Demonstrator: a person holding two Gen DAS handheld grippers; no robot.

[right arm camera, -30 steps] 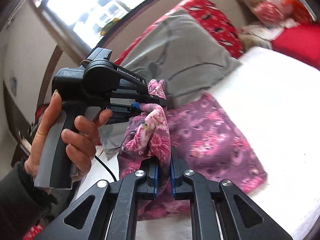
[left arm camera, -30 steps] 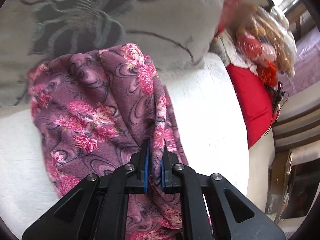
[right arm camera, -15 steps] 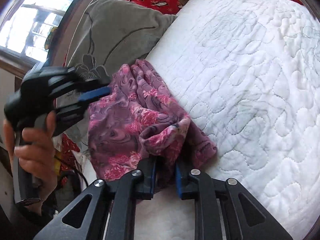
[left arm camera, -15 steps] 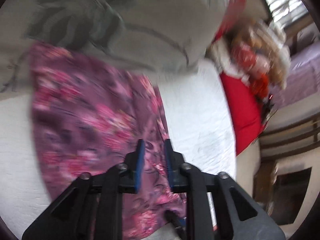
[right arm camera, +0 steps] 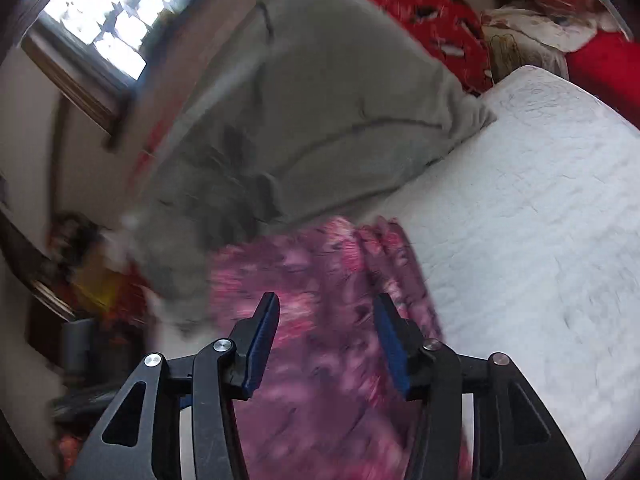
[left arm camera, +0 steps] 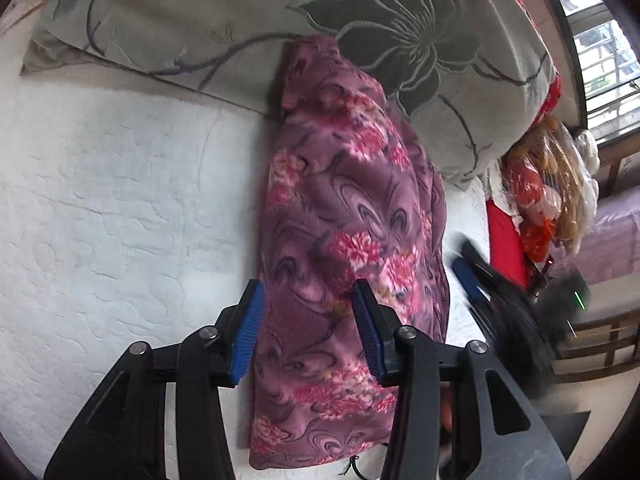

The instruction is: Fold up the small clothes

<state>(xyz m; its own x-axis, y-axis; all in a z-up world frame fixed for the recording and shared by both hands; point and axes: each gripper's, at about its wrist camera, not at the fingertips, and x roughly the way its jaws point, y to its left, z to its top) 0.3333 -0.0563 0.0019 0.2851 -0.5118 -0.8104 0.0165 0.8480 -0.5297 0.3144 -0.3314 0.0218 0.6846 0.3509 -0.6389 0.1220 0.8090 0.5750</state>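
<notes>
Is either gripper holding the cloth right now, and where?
Neither. Both grippers, left and right, are opening; the floral cloth lies loose on the bed between their fingers.

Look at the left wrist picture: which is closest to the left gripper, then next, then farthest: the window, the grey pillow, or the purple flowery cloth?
From the left gripper:
1. Cloth, lying right under its opening fingers.
2. Pillow, behind the cloth, across the top.
3. Window, far off at the upper right.
</notes>
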